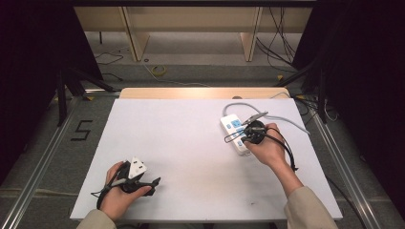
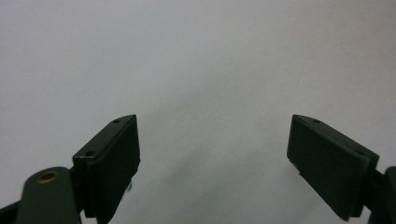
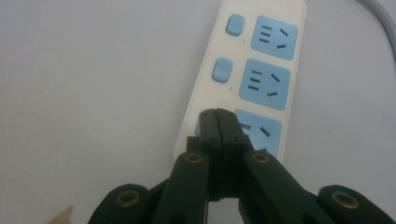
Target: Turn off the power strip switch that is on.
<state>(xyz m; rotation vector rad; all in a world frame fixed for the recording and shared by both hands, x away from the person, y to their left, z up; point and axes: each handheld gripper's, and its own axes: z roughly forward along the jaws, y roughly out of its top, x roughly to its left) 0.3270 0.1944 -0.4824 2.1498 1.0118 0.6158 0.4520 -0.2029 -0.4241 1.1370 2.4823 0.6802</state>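
Observation:
A white power strip (image 1: pixel 232 128) with blue sockets and blue switches lies on the right half of the white table (image 1: pixel 191 143). Its grey cable (image 1: pixel 286 121) curves off to the right. My right gripper (image 1: pixel 244 138) is held over the strip's near end. In the right gripper view the strip (image 3: pixel 247 70) runs away from me, and my right gripper (image 3: pixel 217 113) is shut, its tips resting on the strip at the nearest switch, beside the nearest socket. My left gripper (image 1: pixel 152 183) lies at the table's front left. It stands open (image 2: pixel 212 140) over bare table, holding nothing.
A person's hands and beige sleeves come in from the bottom edge. A black "5" (image 1: pixel 82 130) is taped on the floor left of the table. Metal rails (image 1: pixel 43 157) run along both sides. Wooden furniture (image 1: pixel 191 28) and loose cables lie beyond the far edge.

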